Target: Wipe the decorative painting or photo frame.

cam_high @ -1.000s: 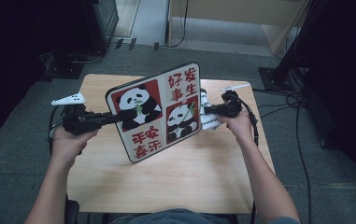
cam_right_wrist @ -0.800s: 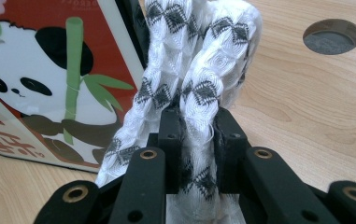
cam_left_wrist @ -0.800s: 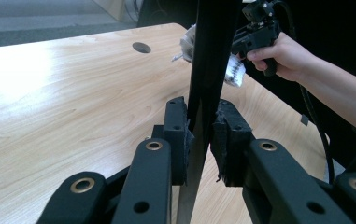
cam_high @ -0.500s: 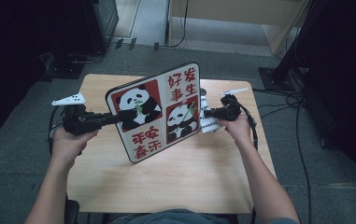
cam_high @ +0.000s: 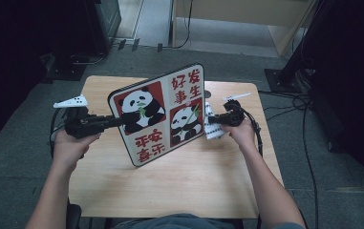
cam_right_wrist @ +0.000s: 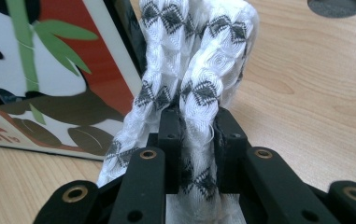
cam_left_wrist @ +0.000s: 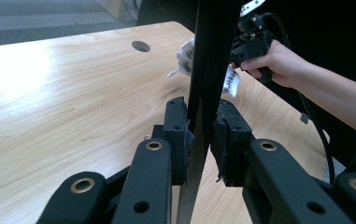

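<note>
Left tongs (cam_high: 115,120) clamped panda board's (cam_high: 160,114) left edge, board upright at frame centre; right tongs (cam_high: 214,119) pinched patterned cloth (cam_right_wrist: 189,70) just beside board's right edge, above worktop (cam_high: 179,181).

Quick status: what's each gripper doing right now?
Left gripper: shut on the panda board, clamping its edge.
Right gripper: shut on the white patterned cloth, beside the board.

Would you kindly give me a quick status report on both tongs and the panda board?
Left tongs shut on panda board, held upright on edge. Right tongs shut on patterned cloth beside board. Nothing in the way.
</note>
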